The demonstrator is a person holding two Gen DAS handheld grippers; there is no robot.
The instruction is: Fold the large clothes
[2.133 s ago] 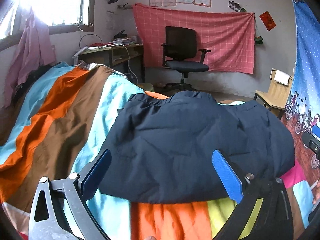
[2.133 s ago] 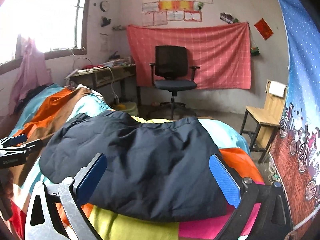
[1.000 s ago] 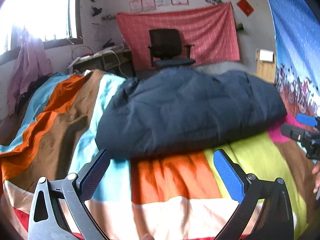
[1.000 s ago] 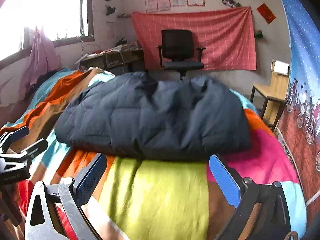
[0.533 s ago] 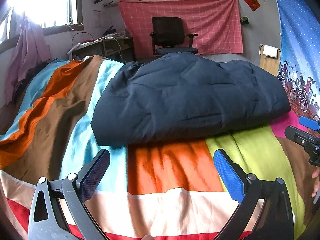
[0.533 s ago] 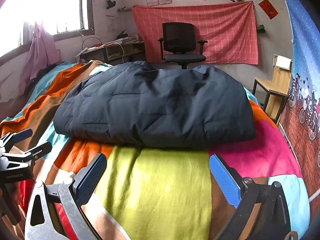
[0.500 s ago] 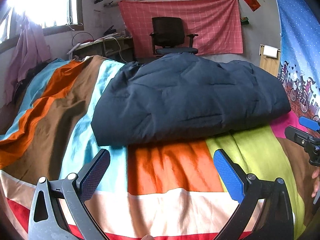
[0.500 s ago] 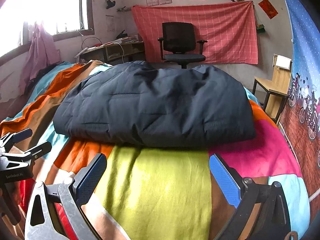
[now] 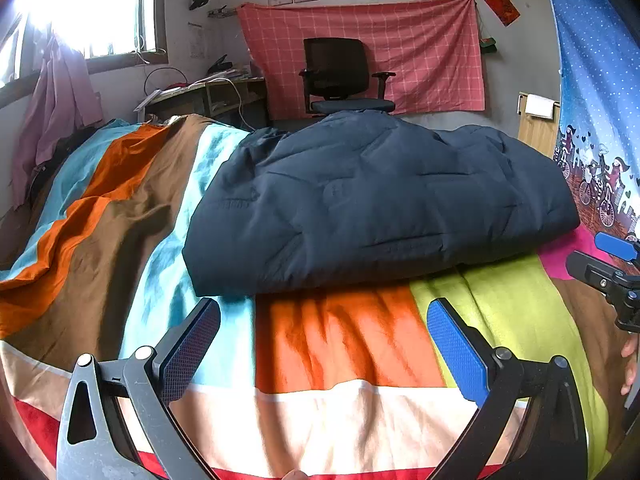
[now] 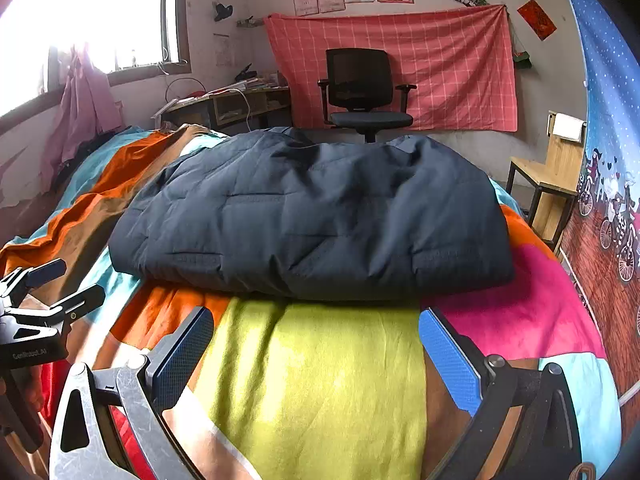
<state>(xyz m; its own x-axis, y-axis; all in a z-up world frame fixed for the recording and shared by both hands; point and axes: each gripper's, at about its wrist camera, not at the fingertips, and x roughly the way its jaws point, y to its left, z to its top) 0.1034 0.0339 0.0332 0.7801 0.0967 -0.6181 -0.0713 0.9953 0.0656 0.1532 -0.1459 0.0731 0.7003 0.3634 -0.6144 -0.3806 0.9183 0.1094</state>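
A dark navy padded jacket (image 9: pixel 372 200) lies folded into a thick bundle on a bed with a multicoloured striped cover (image 9: pixel 332 344). In the right wrist view the same jacket (image 10: pixel 312 212) fills the middle of the bed. My left gripper (image 9: pixel 320 340) hovers open over the orange and pale stripes, short of the jacket's near edge, holding nothing. My right gripper (image 10: pixel 312 348) is open too, above the yellow-green stripe just in front of the jacket. Each gripper shows at the edge of the other's view: the right gripper (image 9: pixel 612 264), the left gripper (image 10: pixel 44 292).
A black office chair (image 10: pixel 360 92) stands beyond the bed before a pink checked cloth (image 10: pixel 440 68). A cluttered desk (image 10: pixel 228 108) sits at the back left under a bright window. A wooden chair (image 10: pixel 552 176) and a blue patterned hanging (image 10: pixel 608 160) flank the right.
Both grippers have drawn back from the jacket toward the near end of the bed over the last two seconds; in the last half second almost nothing moved. The jacket stays folded in place.
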